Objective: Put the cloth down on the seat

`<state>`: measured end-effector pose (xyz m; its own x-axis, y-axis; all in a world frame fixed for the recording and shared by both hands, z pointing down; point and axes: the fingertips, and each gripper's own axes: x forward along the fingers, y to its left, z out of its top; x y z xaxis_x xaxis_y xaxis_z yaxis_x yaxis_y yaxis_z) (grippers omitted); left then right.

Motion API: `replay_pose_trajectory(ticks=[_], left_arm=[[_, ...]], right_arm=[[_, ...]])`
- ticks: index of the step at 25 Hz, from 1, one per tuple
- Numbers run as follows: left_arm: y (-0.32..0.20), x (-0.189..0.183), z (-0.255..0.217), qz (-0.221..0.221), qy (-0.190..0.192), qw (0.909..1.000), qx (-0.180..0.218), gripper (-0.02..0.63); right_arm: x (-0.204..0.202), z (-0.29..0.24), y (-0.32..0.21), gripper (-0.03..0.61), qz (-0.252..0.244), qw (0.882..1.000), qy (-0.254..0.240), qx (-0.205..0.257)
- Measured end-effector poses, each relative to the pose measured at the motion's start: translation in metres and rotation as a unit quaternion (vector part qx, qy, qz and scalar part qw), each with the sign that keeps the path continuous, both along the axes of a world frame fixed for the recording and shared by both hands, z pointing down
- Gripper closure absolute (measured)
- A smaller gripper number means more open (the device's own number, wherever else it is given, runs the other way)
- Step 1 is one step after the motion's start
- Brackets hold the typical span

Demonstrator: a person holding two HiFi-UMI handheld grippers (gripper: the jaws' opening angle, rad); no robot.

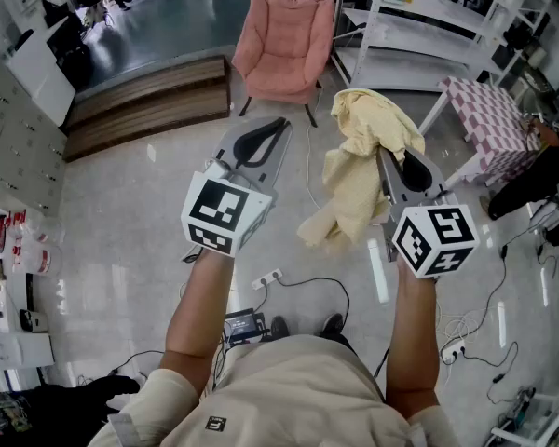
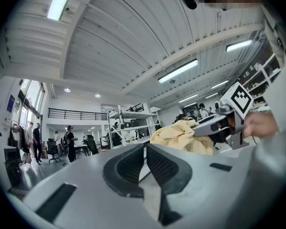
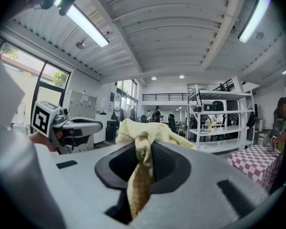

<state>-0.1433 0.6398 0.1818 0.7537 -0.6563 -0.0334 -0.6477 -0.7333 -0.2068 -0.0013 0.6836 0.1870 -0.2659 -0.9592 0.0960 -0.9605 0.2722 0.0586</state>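
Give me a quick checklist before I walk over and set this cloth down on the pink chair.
1. Cloth clamped in right gripper: ok.
2. Left gripper free, jaws together on nothing: ok.
3. Chair seat bare: ok.
4. Cloth above the seat: not ok, the chair stands ahead across the floor.
5. Floor path free: not ok, a power strip with cables lies near the feet.

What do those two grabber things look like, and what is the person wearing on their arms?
The left gripper and right gripper are grey wedge shapes with black ribbed pads inside the jaws. The left cube and right cube are white with black square markers. The person wears a beige short-sleeved shirt.
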Motion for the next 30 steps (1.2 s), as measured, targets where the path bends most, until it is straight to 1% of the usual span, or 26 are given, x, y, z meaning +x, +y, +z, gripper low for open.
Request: replay_pose_trajectory(ticks=[4,12,16,21,25,30], left_arm=[[-0.011,-0.004,-0.003,-0.002,0.008,1.0000,0.005,0.598],[-0.030,-0.016,-0.003,-0.001,0.012,0.9999,0.006,0.598],[-0.044,-0.018,0.000,-0.004,0.014,0.9999,0.001,0.598],[-0.068,-0.004,0.012,-0.009,0.010,0.9999,-0.005,0.598],[-0.093,0.000,0.020,-0.031,0.004,0.9994,-0.010,0.597],[-0.135,0.020,0.024,-0.055,-0.005,0.9985,-0.006,0.597]], right_arm=[[-0.005,0.002,-0.012,0.523,-0.002,1.000,-0.001,0.000],[-0.016,0.000,-0.031,0.523,-0.006,1.000,0.004,0.001],[-0.020,-0.004,-0.043,0.518,-0.013,1.000,0.004,0.008],[-0.002,0.001,-0.072,0.518,-0.017,1.000,0.002,0.008],[0.010,0.007,-0.104,0.518,-0.033,0.999,-0.004,0.009],[0.042,0.008,-0.156,0.518,-0.047,0.999,-0.016,0.012]])
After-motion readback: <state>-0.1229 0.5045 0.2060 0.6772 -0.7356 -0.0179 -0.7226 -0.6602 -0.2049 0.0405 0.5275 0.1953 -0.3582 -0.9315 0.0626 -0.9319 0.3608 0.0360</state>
